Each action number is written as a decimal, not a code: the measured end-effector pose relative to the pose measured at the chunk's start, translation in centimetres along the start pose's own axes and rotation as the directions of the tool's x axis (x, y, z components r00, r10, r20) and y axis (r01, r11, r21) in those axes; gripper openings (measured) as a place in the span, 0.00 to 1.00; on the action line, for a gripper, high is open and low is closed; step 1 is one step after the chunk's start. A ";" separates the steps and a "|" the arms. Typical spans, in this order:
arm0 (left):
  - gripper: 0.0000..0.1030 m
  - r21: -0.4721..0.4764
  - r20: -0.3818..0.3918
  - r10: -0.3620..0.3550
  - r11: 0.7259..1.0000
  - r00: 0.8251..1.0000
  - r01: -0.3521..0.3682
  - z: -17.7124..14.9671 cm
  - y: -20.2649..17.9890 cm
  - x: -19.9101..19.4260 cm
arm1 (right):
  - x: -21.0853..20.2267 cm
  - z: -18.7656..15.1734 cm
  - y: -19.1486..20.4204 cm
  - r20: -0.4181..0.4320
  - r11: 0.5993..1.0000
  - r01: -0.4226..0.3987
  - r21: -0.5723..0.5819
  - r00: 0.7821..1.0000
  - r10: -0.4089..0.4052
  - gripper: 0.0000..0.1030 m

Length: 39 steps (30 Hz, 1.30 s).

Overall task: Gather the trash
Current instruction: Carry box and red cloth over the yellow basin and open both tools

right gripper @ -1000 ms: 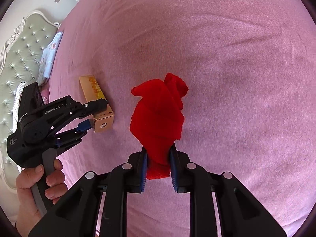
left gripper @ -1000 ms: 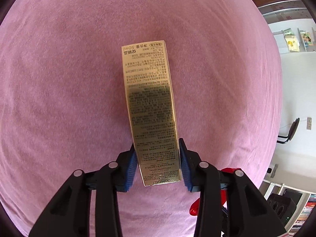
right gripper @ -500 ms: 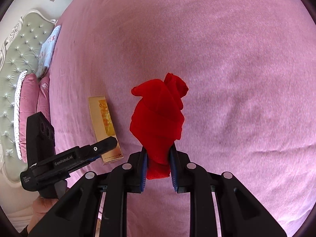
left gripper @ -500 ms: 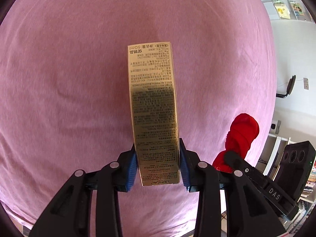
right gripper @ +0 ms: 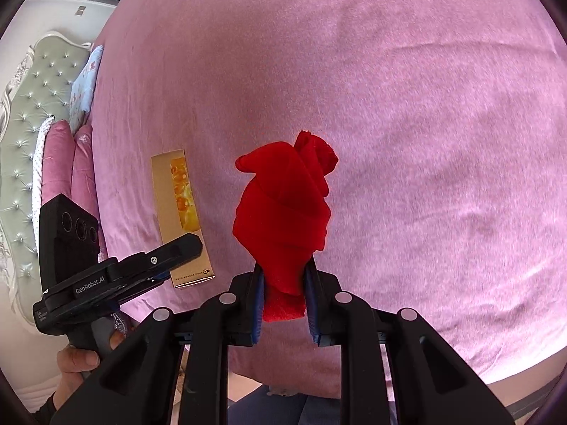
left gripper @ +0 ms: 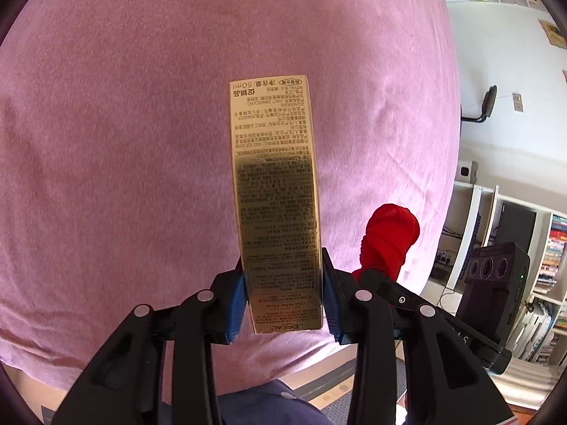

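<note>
In the left wrist view, the left tool [left gripper: 283,306] has its blue pads [left gripper: 236,306] pressed on the two long sides of a gold box [left gripper: 274,191]. It holds the box by its near end, so the rest of the box sticks out toward 12 o'clock, up in the air over the pink bed [left gripper: 124,124]. Holding it by the end keeps the box from slipping, and the box stays stiff because it is cardboard. At 3 o'clock from the box, a red cloth bundle [left gripper: 389,239] pokes up from the other black tool. A shelf with books [left gripper: 545,248] stands at the far right by the white wall. At 6 o'clock something dark blue shows under the tool; it may be the person's clothes, but the view is too tight to be sure.

In the right wrist view, the right tool [right gripper: 285,304] is nearly shut, squeezing the thin bottom of the red cloth bundle [right gripper: 283,205]. The cloth is soft, so the tool must pinch it tight, and the fat top flops out toward 12 o'clock. At 9 o'clock the left tool [right gripper: 170,258] shows from the side with the gold box [right gripper: 179,212] in it, and a hand [right gripper: 79,364] grips its handle at 7 o'clock. A green padded headboard [right gripper: 35,124] and pillows [right gripper: 67,156] sit at the far left edge of the bed [right gripper: 425,106].

Both pieces of trash are off the bed now, one in each tool. No bin can be seen in either view, so they probably still need carrying to one.
</note>
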<state>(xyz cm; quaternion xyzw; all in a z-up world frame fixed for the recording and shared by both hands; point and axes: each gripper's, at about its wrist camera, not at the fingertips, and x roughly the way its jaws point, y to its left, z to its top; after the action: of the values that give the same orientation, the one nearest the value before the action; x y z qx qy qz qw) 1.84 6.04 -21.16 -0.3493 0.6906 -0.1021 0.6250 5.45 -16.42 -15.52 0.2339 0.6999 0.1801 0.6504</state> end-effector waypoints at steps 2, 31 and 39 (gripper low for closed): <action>0.36 0.043 -0.019 0.005 0.999 1.000 -0.004 -1.4 -0.7 0.1 | -0.8 -1.7 -0.7 0.025 1.000 0.000 0.018 1.000 -0.001 0.19; 0.36 0.633 -0.339 0.298 0.774 0.892 -0.019 -23.2 -20.2 17.3 | -12.4 -26.6 -23.9 0.330 0.850 -0.121 0.512 0.942 -0.064 0.19; 0.36 0.737 -0.383 0.400 0.676 0.833 0.015 -30.5 -25.2 24.4 | -14.3 -34.3 -31.4 0.361 0.759 -0.163 0.630 0.927 -0.100 0.19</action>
<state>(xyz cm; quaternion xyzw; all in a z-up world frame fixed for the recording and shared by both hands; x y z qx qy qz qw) -17.17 -36.40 -19.94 0.0396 0.7705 -0.3819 0.5088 -30.98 -48.56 -18.12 0.4865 0.5777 -0.1104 0.6461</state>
